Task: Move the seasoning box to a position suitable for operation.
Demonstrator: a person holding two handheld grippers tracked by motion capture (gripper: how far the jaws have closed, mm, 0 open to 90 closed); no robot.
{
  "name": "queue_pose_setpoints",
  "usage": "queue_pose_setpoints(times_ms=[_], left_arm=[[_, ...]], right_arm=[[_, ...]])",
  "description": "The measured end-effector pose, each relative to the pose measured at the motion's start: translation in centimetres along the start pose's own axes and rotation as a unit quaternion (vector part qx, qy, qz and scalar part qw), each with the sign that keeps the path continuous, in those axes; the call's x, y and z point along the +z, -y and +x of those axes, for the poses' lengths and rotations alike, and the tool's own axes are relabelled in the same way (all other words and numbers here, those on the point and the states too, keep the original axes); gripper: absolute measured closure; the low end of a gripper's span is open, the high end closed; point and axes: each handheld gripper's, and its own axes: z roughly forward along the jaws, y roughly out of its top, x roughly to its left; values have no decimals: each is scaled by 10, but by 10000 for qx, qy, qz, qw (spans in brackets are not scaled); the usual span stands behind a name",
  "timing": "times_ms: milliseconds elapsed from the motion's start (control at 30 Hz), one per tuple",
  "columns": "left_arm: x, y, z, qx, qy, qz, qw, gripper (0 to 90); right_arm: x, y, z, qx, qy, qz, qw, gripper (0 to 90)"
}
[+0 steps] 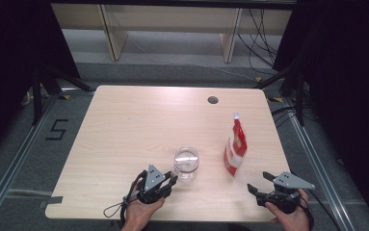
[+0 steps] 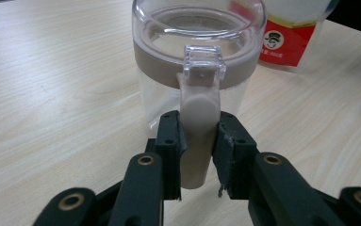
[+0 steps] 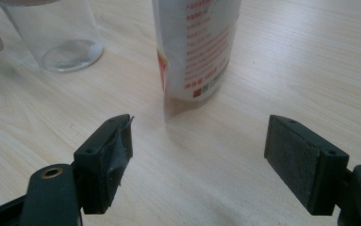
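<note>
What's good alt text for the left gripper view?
The left gripper has its two black jaws closed on the beige handle of a clear lidded jar standing on a light wooden table. A red-and-white pouch stands behind the jar.

One camera high, two low and near.
The high view looks forward and down on the table (image 1: 124,125); both gripper views sit close above it, sharing the clear jar (image 2: 197,70) and red pouch (image 3: 197,47).

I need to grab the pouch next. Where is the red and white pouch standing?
In the high view the red and white pouch stands upright right of centre, right of the clear jar and ahead of the right gripper.
</note>
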Motion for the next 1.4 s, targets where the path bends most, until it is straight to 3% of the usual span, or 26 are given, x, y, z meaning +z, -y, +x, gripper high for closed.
queue_pose_setpoints(times_ms=[67, 100, 167, 200, 267, 300, 400, 500, 567, 600, 667, 733, 767, 800, 1067, 1100, 1133, 1233, 1267, 1300, 1333, 1367, 1400], left_arm=[[0, -1, 5, 27, 165, 47, 9998, 724], [0, -1, 11, 179, 318, 51, 9993, 725], [0, -2, 14, 267, 320, 72, 9991, 726], [0, -2, 18, 317, 442, 92, 9985, 726], [1, -3, 23, 490, 495, 95, 9975, 727], [1, -4, 25, 477, 631, 160, 9967, 727], [1, -5, 32, 628, 736, 166, 9952, 727], [1, -6, 35, 584, 769, 198, 9951, 727], [2, -6, 40, 749, 879, 176, 9932, 727], [3, -6, 42, 741, 963, 151, 9925, 727], [3, -7, 46, 944, 1095, 164, 9894, 728], [4, -7, 48, 957, 1153, 131, 9886, 729], [4, -6, 50, 1003, 1238, 120, 9872, 730], [4, -6, 50, 1003, 1238, 120, 9872, 730], [3, -4, 46, 1055, 1475, 103, 9834, 732], [3, -4, 44, 1189, 1565, 115, 9804, 732], [3, -4, 44, 1189, 1565, 115, 9804, 732], [5, -3, 37, 1156, 1894, 30, 9751, 732], [4, -3, 36, 1231, 1939, 67, 9732, 732], [4, -3, 36, 1231, 1939, 67, 9732, 732], [5, -3, 33, 1296, 2067, 46, 9698, 732], [5, -3, 32, 1317, 2124, 65, 9682, 732], [5, -3, 32, 1317, 2124, 65, 9682, 731]], right_arm=[[1, 0, 0, -25, -10, 5, 10000, 247], [1, 0, 0, -37, -18, 1, 10000, 247], [1, 0, -1, -40, -45, -4, 10000, 248], [1, 0, 0, -60, -34, -3, 10000, 249], [0, 0, -1, -65, 25, -11, 10000, 249], [0, 0, -1, -42, 11, 2, 10000, 249], [0, 0, -1, -50, 17, 6, 10000, 249], [0, 0, 0, -83, 14, -6, 10000, 250], [-1, 0, 2, 74, -40, 89, 9999, 251], [-1, 0, 2, 66, -39, 84, 9999, 251], [-1, 0, 3, 82, -41, 100, 9999, 251], [-1, 0, 3, 85, -26, 99, 9999, 251], [0, 0, 0, -47, -43, 41, 10000, 251], [0, -1, 0, -77, -17, 21, 10000, 251], [0, -1, 1, -38, -88, 19, 10000, 251], [1, -1, -1, -153, -43, -62, 9999, 251], [1, -1, -1, -153, -43, -62, 9999, 251], [1, -1, -1, -180, -24, -60, 9998, 251], [1, -1, -1, -162, -36, -67, 9998, 251], [1, -1, -1, -162, -36, -67, 9998, 251], [1, -1, 0, -59, -25, 13, 10000, 251], [1, -1, 1, -67, -18, 12, 10000, 251], [1, -1, 1, -67, -18, 12, 10000, 251]])
